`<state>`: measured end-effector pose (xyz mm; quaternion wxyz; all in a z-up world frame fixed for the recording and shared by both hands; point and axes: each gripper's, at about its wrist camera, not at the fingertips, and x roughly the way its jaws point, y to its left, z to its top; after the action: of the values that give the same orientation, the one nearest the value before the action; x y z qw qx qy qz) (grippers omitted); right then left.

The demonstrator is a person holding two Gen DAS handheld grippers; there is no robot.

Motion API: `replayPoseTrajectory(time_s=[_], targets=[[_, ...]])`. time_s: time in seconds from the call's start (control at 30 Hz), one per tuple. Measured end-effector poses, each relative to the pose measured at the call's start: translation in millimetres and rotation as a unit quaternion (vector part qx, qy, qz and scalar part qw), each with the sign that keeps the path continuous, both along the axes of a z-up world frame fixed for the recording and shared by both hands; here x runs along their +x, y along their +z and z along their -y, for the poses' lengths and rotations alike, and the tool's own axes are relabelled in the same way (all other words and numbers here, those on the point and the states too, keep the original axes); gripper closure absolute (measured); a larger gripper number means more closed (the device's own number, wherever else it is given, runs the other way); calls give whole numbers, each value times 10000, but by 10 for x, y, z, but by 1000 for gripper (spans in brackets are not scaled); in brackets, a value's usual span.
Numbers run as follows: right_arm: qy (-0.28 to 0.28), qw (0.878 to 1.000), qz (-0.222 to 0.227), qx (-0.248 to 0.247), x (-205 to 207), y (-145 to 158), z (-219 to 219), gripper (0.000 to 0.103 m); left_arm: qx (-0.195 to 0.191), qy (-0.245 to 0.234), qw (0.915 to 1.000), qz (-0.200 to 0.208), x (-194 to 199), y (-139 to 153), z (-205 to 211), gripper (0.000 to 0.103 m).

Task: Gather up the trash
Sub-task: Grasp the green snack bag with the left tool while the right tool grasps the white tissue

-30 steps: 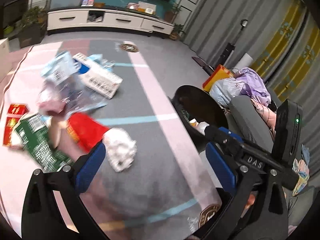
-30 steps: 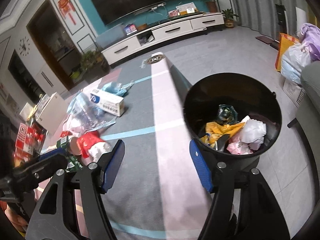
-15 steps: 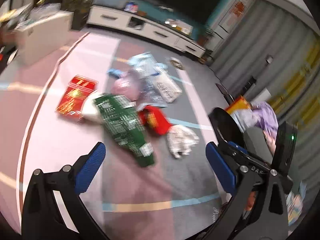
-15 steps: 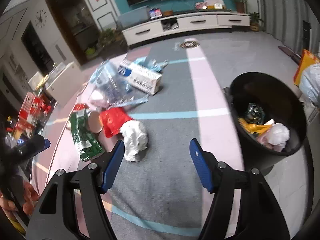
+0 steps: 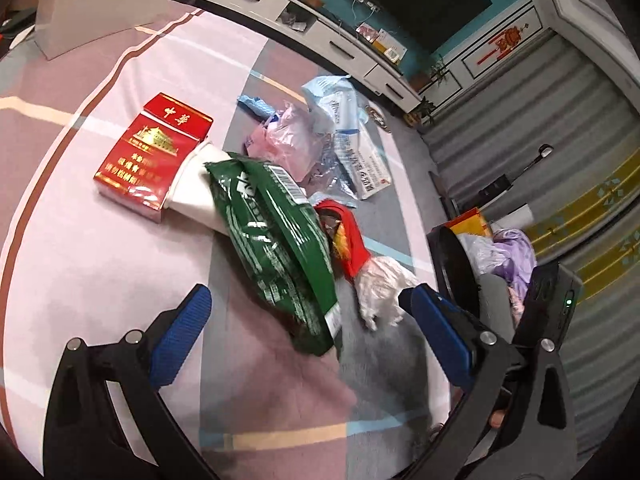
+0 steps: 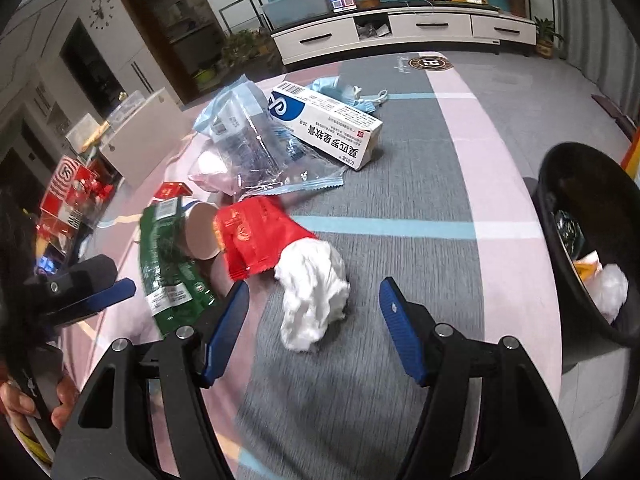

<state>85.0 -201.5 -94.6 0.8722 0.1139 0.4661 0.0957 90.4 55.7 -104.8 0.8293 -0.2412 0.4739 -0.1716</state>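
Trash lies in a pile on the striped rug. A long green snack bag has its near end between the fingers of my left gripper, which is open and holds nothing. Beside the bag are a white paper cup, a red wrapper and a crumpled white tissue. In the right wrist view the tissue sits just ahead of my right gripper, whose fingers stand open on either side of it without touching. The red wrapper and green bag lie to its left.
A black bin with trash inside stands at the right edge. Farther back lie a white carton, a clear plastic bag, a pink bag and a red cigarette carton. A hand shows at lower left.
Both grippers have swung away from the bin toward the pile and sunk closer to the rug. The tissue now sits between the right fingers, and the green bag between the left ones.
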Motion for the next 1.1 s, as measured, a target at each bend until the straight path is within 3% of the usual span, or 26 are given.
replayPoseTrajectory(time_s=[0.17, 0.23, 0.27, 0.3, 0.37, 0.53, 0.6, 0.87, 1.1], targets=[[77, 9998, -155, 51, 160, -156, -61, 36, -83, 19, 9998, -156, 120, -120, 28, 7], [110, 9995, -236, 196, 184, -207, -67, 36, -128, 62, 9997, -213, 138, -157, 18, 21], [109, 9994, -258, 204, 190, -221, -67, 37, -107, 68, 9996, -237, 141, -172, 17, 34], [118, 9993, -271, 208, 190, -236, -70, 40, -80, 72, 9996, -272, 146, -185, 16, 45], [144, 9993, -286, 201, 185, -247, -75, 55, -96, 52, 9994, -316, 153, -219, 1, 56], [178, 9990, -340, 250, 140, -255, -67, 74, -173, 102, 9994, -291, 94, -237, -47, 63], [156, 9995, -219, 179, 79, -207, -67, 76, -211, 114, 9995, -207, 40, -196, -74, 73], [155, 9990, 98, 396, -157, 44, 16, 77, -55, -1, 9986, 529, -257, 274, -80, 74], [92, 9967, 538, 605, -313, 321, 180, 77, 127, -230, 9977, 620, -325, 411, 131, 74]])
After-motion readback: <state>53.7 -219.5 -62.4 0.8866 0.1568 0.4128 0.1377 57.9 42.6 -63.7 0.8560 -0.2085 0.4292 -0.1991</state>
